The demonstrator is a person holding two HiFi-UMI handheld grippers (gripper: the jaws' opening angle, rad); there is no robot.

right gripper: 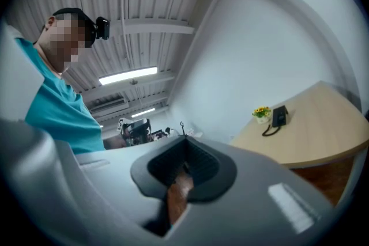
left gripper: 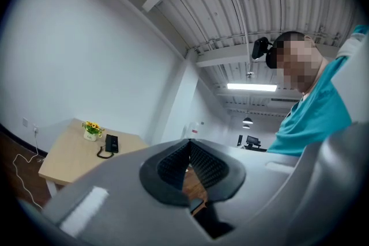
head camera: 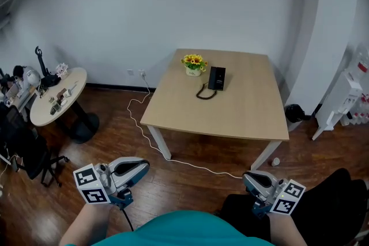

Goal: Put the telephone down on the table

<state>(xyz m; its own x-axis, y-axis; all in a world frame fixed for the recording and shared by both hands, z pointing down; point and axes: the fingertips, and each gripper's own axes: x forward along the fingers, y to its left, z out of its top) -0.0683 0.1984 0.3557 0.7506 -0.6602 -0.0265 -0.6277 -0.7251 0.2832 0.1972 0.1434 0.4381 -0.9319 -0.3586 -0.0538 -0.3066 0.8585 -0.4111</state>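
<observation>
Black corded telephone (head camera: 217,78) lies at the far side of the pale wooden square table (head camera: 242,124), just right of a small pot of yellow flowers (head camera: 194,64). Left gripper (head camera: 142,166) and right gripper (head camera: 248,177) hang near the person, well apart from it, claws pressed together, empty. A careless reach could snag its curled cord (head camera: 204,94) or topple the flowers

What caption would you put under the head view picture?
Telephone and flowers on the table; left tongs and right tongs shut, empty, far off.
</observation>
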